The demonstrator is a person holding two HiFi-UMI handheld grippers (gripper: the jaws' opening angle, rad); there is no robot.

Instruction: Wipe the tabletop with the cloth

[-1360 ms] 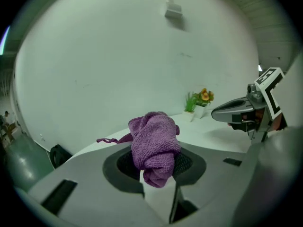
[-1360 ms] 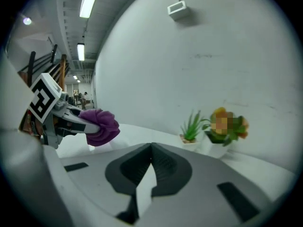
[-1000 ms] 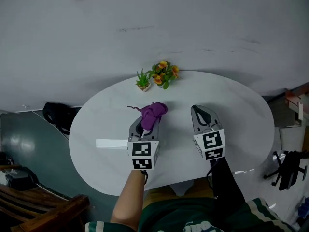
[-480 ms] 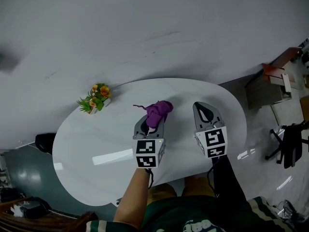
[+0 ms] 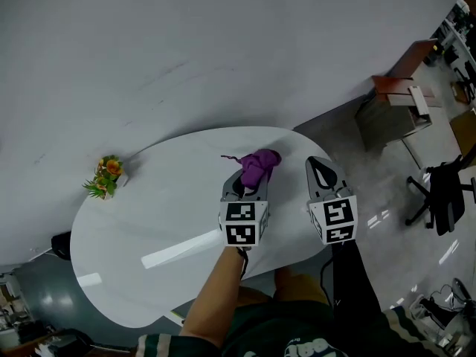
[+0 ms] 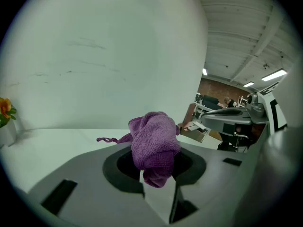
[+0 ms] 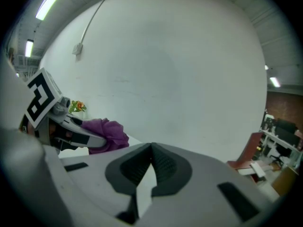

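A bunched purple cloth is clamped in my left gripper, held over the right part of the white oval tabletop. A thin corner of the cloth trails off to the left. My right gripper hovers beside it at the table's right end, its jaws shut with nothing between them. In the right gripper view the cloth and the left gripper show at the left.
A small pot of orange flowers and a green plant stands at the table's far left edge, by the white wall. Brown desks and a black office chair stand on the grey floor to the right.
The view has swung to the right along the table. Both grippers and the cloth now sit nearer the table's right end, and the flowers lie farther left.
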